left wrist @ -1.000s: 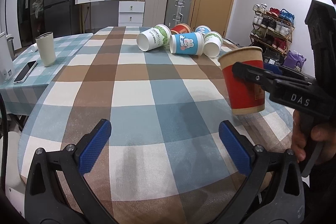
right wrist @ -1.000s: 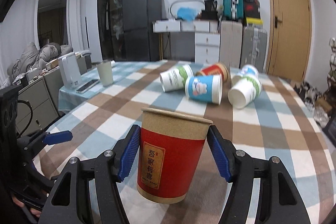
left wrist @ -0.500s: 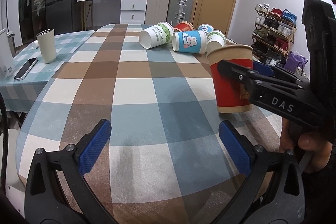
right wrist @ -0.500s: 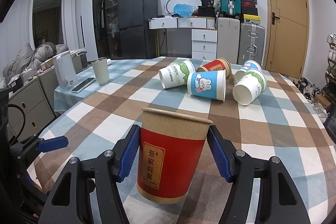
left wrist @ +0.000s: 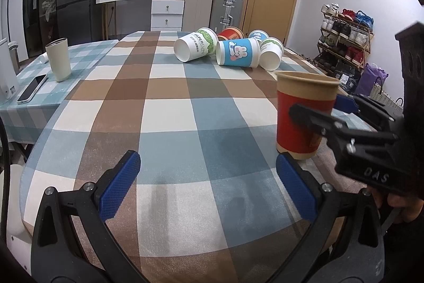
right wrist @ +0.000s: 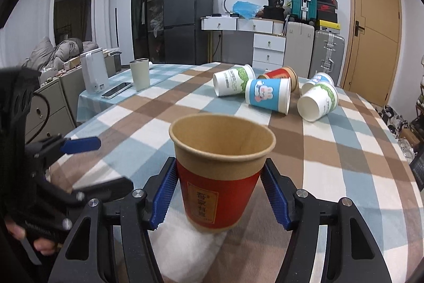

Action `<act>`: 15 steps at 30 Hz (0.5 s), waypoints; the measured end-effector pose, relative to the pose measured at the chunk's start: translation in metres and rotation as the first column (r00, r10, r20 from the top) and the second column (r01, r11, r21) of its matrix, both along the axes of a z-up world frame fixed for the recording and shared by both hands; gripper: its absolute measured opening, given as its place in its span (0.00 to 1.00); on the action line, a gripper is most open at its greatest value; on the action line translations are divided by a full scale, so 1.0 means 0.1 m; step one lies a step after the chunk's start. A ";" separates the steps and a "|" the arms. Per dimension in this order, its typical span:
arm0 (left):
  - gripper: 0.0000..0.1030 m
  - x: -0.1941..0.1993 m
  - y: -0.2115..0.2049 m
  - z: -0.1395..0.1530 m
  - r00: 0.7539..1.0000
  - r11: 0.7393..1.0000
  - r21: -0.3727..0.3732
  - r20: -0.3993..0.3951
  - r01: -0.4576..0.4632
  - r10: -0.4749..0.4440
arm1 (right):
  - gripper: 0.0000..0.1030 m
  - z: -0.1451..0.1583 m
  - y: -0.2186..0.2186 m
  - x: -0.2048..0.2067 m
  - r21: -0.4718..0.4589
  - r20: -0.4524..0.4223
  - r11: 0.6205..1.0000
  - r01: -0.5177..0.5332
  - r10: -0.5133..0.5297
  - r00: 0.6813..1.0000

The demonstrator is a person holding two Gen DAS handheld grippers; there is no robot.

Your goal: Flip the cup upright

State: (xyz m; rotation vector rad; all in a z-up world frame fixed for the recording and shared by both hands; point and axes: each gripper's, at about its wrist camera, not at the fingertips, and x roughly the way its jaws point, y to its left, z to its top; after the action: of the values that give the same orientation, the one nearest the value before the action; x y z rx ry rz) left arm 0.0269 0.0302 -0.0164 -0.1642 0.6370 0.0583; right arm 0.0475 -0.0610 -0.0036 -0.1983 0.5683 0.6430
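Observation:
A red paper cup with a brown rim (right wrist: 221,174) stands upright, mouth up, between the blue pads of my right gripper (right wrist: 220,192), which is shut on its sides. Its base is at or just above the checked tablecloth (right wrist: 344,150). In the left wrist view the same cup (left wrist: 302,113) is at the right with the right gripper around it. My left gripper (left wrist: 209,184) is open and empty, low over the near part of the table, left of the cup.
Several paper cups lie on their sides at the far end, among them a blue rabbit cup (right wrist: 267,94) and a white green-print cup (right wrist: 233,82). A beige tumbler (left wrist: 58,59), a phone (left wrist: 31,88) and a white appliance (right wrist: 94,74) sit on the side table at the left.
The right gripper has brought the red cup down and nearer to the left gripper, and now looks into its mouth from above. The left gripper has stayed open.

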 end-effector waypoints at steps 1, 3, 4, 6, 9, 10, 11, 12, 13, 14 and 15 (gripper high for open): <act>0.99 0.00 -0.01 0.00 1.000 1.000 0.001 -0.001 0.001 -0.001 | 0.63 -0.01 -0.02 0.00 0.006 -0.002 1.000 -0.002 0.002 1.000; 0.99 0.01 -0.02 -0.01 1.000 1.000 0.002 -0.002 0.005 -0.005 | 0.63 -0.04 -0.05 -0.01 0.008 -0.009 1.000 -0.006 0.006 1.000; 0.99 0.01 -0.03 -0.01 1.000 1.000 0.001 -0.002 0.009 -0.009 | 0.63 -0.06 -0.05 -0.01 0.002 -0.011 1.000 -0.007 0.007 1.000; 0.99 0.01 -0.05 -0.02 1.000 1.000 0.003 0.000 0.013 -0.013 | 0.63 -0.08 -0.05 -0.01 0.001 -0.016 1.000 -0.014 0.014 1.000; 0.99 0.00 -0.07 -0.02 1.000 1.000 0.007 0.006 0.020 -0.020 | 0.63 -0.09 -0.08 -0.02 0.022 -0.015 0.999 -0.030 0.031 0.999; 0.99 0.00 -0.08 -0.02 1.000 1.000 0.008 0.007 0.023 -0.023 | 0.64 -0.08 -0.09 -0.03 0.029 -0.010 0.999 -0.039 0.039 0.999; 0.99 0.00 -0.08 -0.02 1.000 1.000 0.008 0.009 0.026 -0.026 | 0.69 -0.07 -0.10 -0.04 0.032 -0.006 0.999 -0.043 0.044 0.999; 0.99 0.00 -0.09 -0.02 1.000 1.000 0.008 0.010 0.028 -0.028 | 0.74 -0.06 -0.11 -0.06 0.034 -0.001 0.998 -0.048 0.048 0.999; 0.99 0.00 -0.09 -0.02 0.999 1.000 0.007 0.011 0.030 -0.030 | 0.77 -0.04 -0.13 -0.08 0.041 0.007 0.998 -0.054 0.054 0.999; 0.99 0.00 -0.09 -0.02 0.999 0.999 0.006 0.013 0.032 -0.032 | 0.78 -0.03 -0.15 -0.10 0.050 0.016 0.997 -0.057 0.056 0.998; 0.99 0.00 -0.10 -0.02 0.999 0.999 0.005 0.016 0.034 -0.034 | 0.79 -0.01 -0.18 -0.12 0.059 0.024 0.997 -0.059 0.058 0.998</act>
State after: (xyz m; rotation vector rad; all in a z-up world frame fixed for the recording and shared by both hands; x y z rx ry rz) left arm 0.0268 0.0207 -0.0181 -0.1492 0.6231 0.0258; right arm 0.0354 -0.0786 -0.0045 -0.1662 0.5224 0.7126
